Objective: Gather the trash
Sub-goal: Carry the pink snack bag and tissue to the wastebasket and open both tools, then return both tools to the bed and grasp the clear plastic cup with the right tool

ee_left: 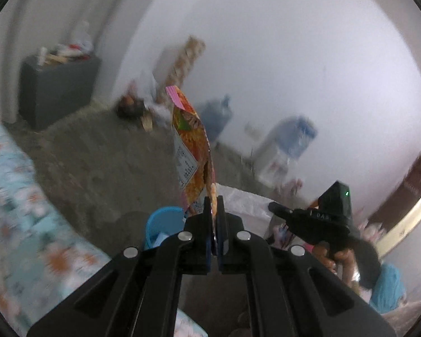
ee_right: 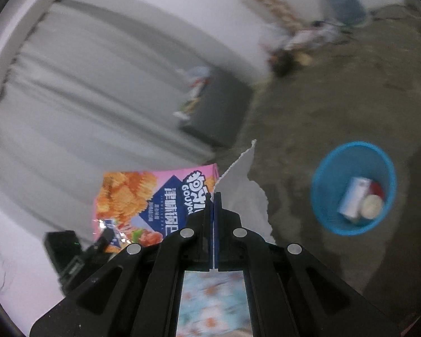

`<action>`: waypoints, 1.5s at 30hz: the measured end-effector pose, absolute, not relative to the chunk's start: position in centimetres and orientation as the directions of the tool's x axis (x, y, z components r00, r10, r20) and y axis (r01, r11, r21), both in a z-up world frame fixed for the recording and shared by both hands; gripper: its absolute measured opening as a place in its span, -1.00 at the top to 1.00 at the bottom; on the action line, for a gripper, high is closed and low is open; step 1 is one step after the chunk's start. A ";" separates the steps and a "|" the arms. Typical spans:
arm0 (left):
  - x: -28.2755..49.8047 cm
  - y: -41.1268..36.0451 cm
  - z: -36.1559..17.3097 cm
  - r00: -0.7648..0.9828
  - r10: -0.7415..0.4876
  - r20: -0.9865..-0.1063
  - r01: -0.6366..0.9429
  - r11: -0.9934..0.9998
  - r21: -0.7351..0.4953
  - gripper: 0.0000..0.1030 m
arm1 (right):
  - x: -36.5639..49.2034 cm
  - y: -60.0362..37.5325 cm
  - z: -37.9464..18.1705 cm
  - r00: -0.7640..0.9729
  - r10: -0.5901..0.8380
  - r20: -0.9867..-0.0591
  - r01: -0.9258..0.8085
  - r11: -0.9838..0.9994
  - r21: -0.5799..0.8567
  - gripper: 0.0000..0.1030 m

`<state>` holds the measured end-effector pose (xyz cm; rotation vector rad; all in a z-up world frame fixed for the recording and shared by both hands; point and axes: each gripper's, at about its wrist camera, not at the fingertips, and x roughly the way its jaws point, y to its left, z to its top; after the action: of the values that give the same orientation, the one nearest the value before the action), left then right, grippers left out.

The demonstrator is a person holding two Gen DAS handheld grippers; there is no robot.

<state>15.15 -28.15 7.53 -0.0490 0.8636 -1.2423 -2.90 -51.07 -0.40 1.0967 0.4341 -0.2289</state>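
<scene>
left gripper [ee_left: 214,205]: clamped tight on the bottom edge of a snack wrapper [ee_left: 192,146], which sticks straight out past my fingertips, edge-on to my camera so it looks like a thin blade. From the other hand's view it's the pink bag with fried stuff printed on it.

right gripper [ee_right: 214,196]: pinched closed on a thin white sheet [ee_right: 245,185], paper or torn plastic, can't say which. It fans out ahead and to the right of my fingertips, with a ragged edge.

blue bin [ee_right: 353,188]: sitting on the concrete floor [ee_right: 336,98], down and off to the right of my right fingers, not under them yet. In the left view only a slice of its rim peeks out just left of my left fingers, below them.

already in the bin: a white carton-ish box [ee_right: 353,196] and a round lid or cup [ee_right: 372,206] with something red behind it. So I'd say a few bits of trash are already collected.

in hand right now: two pieces, one per gripper, neither dropped yet.

still to do: get both hands over the bin and let go. The wrapper looks light and floppy, so it could drift past the rim if I let go from too high.

maybe more after that: there's a blurry pile of stuff [ee_left: 132,106] by the far wall, well ahead of my left fingers. Too smeared to tell if it's trash.

progress guess: somewhere in the middle, honestly.
</scene>
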 end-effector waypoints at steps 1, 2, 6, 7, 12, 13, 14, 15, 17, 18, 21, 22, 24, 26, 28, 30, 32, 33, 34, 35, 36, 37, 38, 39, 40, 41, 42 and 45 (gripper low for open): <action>15.1 -29.9 6.8 0.038 -0.822 -0.569 0.811 0.358 -0.463 0.96 | -2.9 -51.6 -1.2 0.890 0.029 -0.456 0.401 0.430 0.809 1.00; 15.2 -31.7 5.8 0.018 -0.803 -0.595 0.820 0.352 -0.451 0.96 | -2.9 -52.2 -2.1 0.884 0.024 -0.466 0.417 0.411 0.811 1.00; 15.7 -38.7 1.0 -0.038 -0.713 -0.700 0.840 0.357 -0.410 0.96 | -2.1 -55.0 -6.5 0.852 0.011 -0.524 0.490 0.340 0.803 1.00; 15.8 -40.0 0.0 -0.050 -0.694 -0.718 0.844 0.354 -0.402 0.96 | -2.1 -55.6 -7.5 0.844 0.012 -0.536 0.504 0.326 0.800 1.00; 16.7 -46.1 -5.7 -0.084 -0.594 -0.800 0.863 0.359 -0.357 0.95 | -1.8 -58.3 -12.1 0.801 0.013 -0.598 0.574 0.267 0.774 1.00; 16.9 -46.8 -6.6 -0.088 -0.580 -0.810 0.862 0.363 -0.354 0.95 | -1.4 -58.8 -13.0 0.795 0.017 -0.606 0.583 0.255 0.772 1.00; 17.5 -47.6 -7.7 -0.094 -0.567 -0.818 0.859 0.369 -0.355 0.95 | -1.0 -59.1 -13.4 0.790 0.019 -0.612 0.590 0.247 0.769 1.00; 17.7 -48.5 -8.8 -0.104 -0.548 -0.830 0.855 0.377 -0.356 0.95 | -0.6 -59.6 -14.1 0.783 0.018 -0.622 0.600 0.243 0.762 1.00; 18.5 -49.8 -10.6 -0.119 -0.530 -0.840 0.847 0.387 -0.364 0.95 | 0.2 -60.2 -15.4 0.761 0.005 -0.648 0.628 0.241 0.740 0.99; 18.8 -50.6 -11.7 -0.135 -0.518 -0.845 0.842 0.389 -0.373 0.90 | 0.4 -60.2 -15.8 0.758 0.004 -0.652 0.633 0.239 0.736 0.94; 19.5 -52.2 -14.4 -0.143 -0.450 -0.882 0.836 0.422 -0.351 0.03 | 1.3 -61.1 -18.0 0.725 0.006 -0.689 0.672 0.213 0.709 0.56; 19.8 -52.4 -15.2 -0.119 -0.432 -0.894 0.832 0.448 -0.327 -0.03 | 1.2 -61.2 -18.5 0.710 0.003 -0.705 0.689 0.206 0.695 0.30; 20.2 -52.3 -15.7 -0.100 -0.421 -0.901 0.822 0.475 -0.314 -0.08 | 1.1 -61.4 -19.5 0.675 -0.009 -0.738 0.726 0.186 0.662 0.22; 20.6 -51.9 -15.7 -0.108 -0.423 -0.900 0.813 0.483 -0.324 -0.18 | 0.8 -61.3 -19.7 0.670 -0.001 -0.742 0.731 0.177 0.660 0.20; 20.8 -51.3 -14.9 -0.092 -0.442 -0.892 0.814 0.483 -0.323 -0.24 | 0.2 -60.8 -19.1 0.677 0.000 -0.736 0.724 0.180 0.666 0.10; 21.0 -51.4 -14.3 -0.074 -0.451 -0.889 0.818 0.483 -0.313 -0.31 | -0.1 -60.5 -18.6 0.671 -0.010 -0.741 0.727 0.205 0.655 0.06; 21.0 -50.6 -12.9 -0.063 -0.466 -0.882 0.817 0.483 -0.314 -0.33 | -0.2 -60.1 -18.3 0.667 -0.021 -0.745 0.730 0.219 0.647 0.03; 21.0 -50.1 -12.0 -0.058 -0.480 -0.875 0.815 0.484 -0.319 -0.35 | -0.4 -59.9 -17.8 0.669 -0.027 -0.742 0.728 0.226 0.648 0.00; 21.1 -49.5 -11.1 -0.055 -0.493 -0.868 0.813 0.483 -0.325 -0.35 | -0.5 -59.7 -17.4 0.671 -0.034 -0.740 0.726 0.234 0.647 -0.03; 21.0 -48.7 -10.1 -0.051 -0.509 -0.859 0.812 0.480 -0.332 -0.37 | -0.6 -59.5 -16.9 0.672 -0.041 -0.739 0.724 0.245 0.645 -0.04; 21.0 -47.7 -8.9 -0.041 -0.533 -0.845 0.811 0.477 -0.340 -0.41 | -0.7 -58.9 -15.9 0.671 -0.052 -0.740 0.723 0.269 0.636 -0.07; 21.0 -46.8 -7.7 -0.026 -0.551 -0.834 0.809 0.478 -0.341 -0.43 | -0.5 -58.4 -15.2 0.668 -0.064 -0.741 0.722 0.296 0.625 -0.13; 21.0 -45.6 -6.3 -0.005 -0.573 -0.819 0.808 0.481 -0.341 -0.46 | -0.4 -58.1 -14.7 0.665 -0.070 -0.743 0.722 0.313 0.617 -0.17; 21.1 -44.7 -5.4 0.012 -0.582 -0.813 0.805 0.487 -0.337 -0.50 | -0.4 -57.4 -13.6 0.659 -0.083 -0.747 0.722 0.348 0.598 -0.26; 21.1 -43.6 -4.5 0.036 -0.585 -0.810 0.799 0.504 -0.328 -0.50 | -0.2 -56.5 -12.5 0.655 -0.099 -0.749 0.719 0.388 0.577 -0.35; 21.1 -42.6 -3.5 0.056 -0.589 -0.806 0.792 0.518 -0.324 -0.50 | -0.1 -56.1 -11.9 0.653 -0.107 -0.750 0.717 0.407 0.567 -0.36; 21.1 -41.1 -2.4 0.073 -0.600 -0.797 0.784 0.528 -0.326 -0.51 | -0.1 -55.1 -10.8 0.653 -0.119 -0.748 0.709 0.445 0.548 -0.37; 20.8 -36.6 0.5 0.128 -0.634 -0.763 0.765 0.552 -0.330 -0.60 | 0.1 -53.0 -8.2 0.673 -0.124 -0.729 0.667 0.527 0.527 -0.44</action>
<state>20.82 -36.62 0.54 0.1545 1.0190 -1.0231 0.14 -52.98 -8.16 0.8993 0.6889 -0.5198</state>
